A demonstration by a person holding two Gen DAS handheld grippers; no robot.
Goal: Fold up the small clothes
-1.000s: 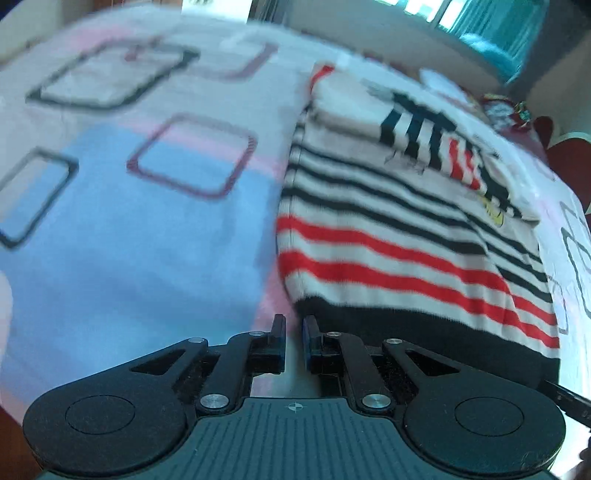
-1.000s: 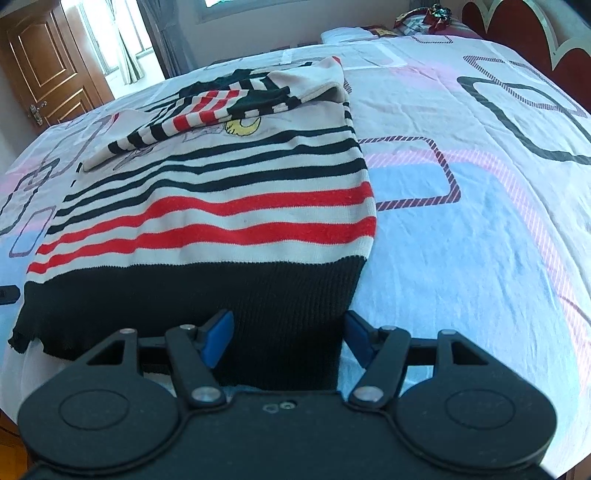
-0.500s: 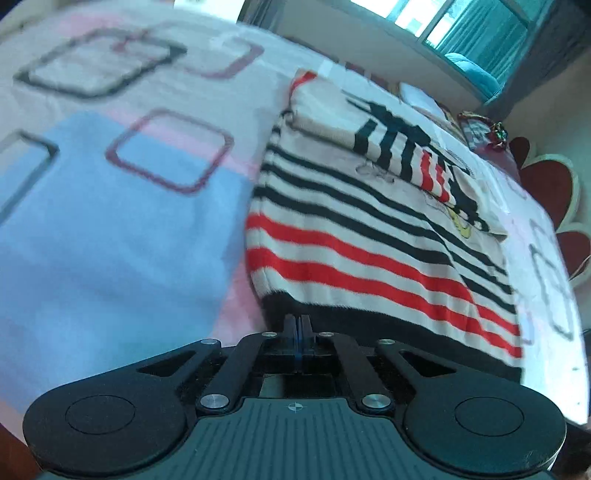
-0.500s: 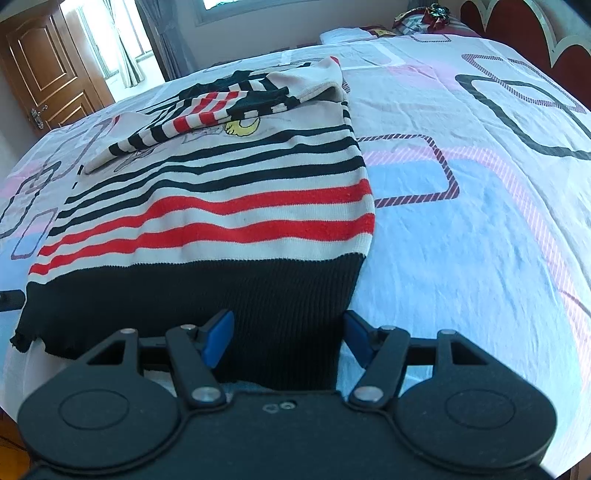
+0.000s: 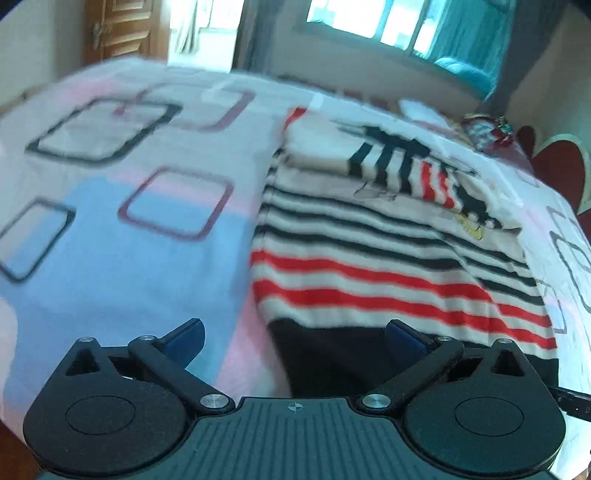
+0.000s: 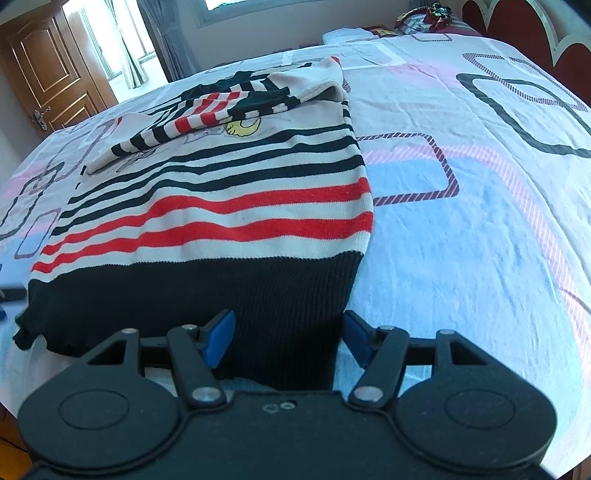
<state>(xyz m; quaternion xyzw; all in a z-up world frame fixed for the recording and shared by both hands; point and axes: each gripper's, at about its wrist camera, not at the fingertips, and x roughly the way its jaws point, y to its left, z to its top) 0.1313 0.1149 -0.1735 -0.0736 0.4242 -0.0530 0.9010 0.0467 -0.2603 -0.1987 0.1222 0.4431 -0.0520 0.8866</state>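
Note:
A striped knit sweater (image 6: 229, 206) in cream, black and red, with a wide black hem, lies flat on the bed; its sleeves are folded across the chest. It also shows in the left wrist view (image 5: 388, 258). My left gripper (image 5: 293, 338) is open, its jaws straddling the hem's left corner. My right gripper (image 6: 288, 338) is open, with the hem's right corner between its blue pads (image 6: 221, 338). Neither is closed on the cloth.
The bed sheet (image 6: 461, 240) is white, pink and blue with square outlines. A red headboard (image 6: 535, 33) and pillows stand at the far end. A wooden door (image 6: 44, 74) is at the left. The bed's near edge lies just under both grippers.
My left gripper was shut half a second ago and has opened wide, with its view tilting upward. The right gripper has stayed open and still.

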